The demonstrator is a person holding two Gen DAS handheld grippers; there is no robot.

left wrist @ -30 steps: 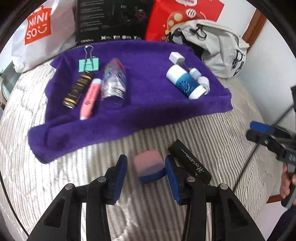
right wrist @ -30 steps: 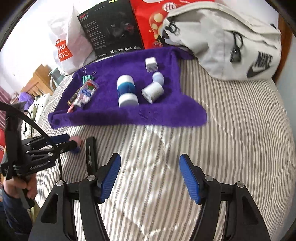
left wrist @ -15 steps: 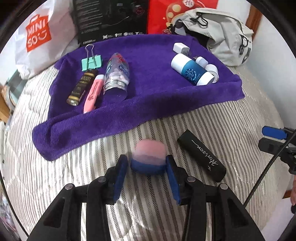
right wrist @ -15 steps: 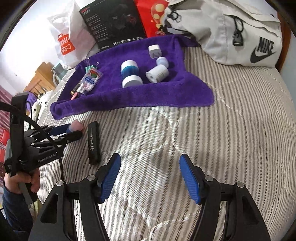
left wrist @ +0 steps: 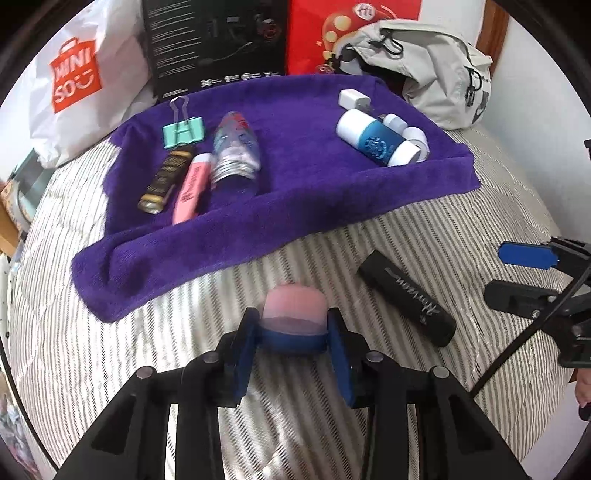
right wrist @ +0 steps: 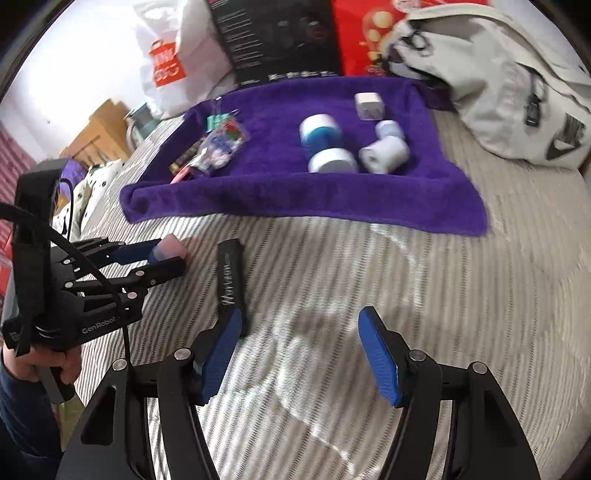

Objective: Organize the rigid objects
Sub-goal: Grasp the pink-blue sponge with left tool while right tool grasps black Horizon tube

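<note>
My left gripper (left wrist: 293, 350) is shut on a small pink and blue block (left wrist: 293, 317), held just above the striped bed; the same block (right wrist: 168, 247) shows in the right wrist view at the left. A black case with script lettering (left wrist: 406, 297) (right wrist: 229, 280) lies on the bed to its right. My right gripper (right wrist: 299, 354) is open and holds nothing, its left finger close to the case's near end. Beyond lies a purple towel (left wrist: 303, 195) (right wrist: 424, 206) carrying a teal binder clip (left wrist: 183, 130), a dark tube (left wrist: 166, 179), a pink tube (left wrist: 192, 188), a clear bottle (left wrist: 236, 151) and a blue and white bottle (left wrist: 376, 142).
A white charger (left wrist: 351, 99) and small white jars (left wrist: 413, 134) sit at the towel's far right. A white shopping bag (left wrist: 85, 77), a black box (left wrist: 214, 40), a red bag (left wrist: 343, 33) and a grey backpack (left wrist: 436, 77) line the back. A hand (right wrist: 40, 365) holds the left gripper.
The left gripper closed on the pink and blue block and lifted it slightly. The right gripper moved left and nearer to the black case, still open.
</note>
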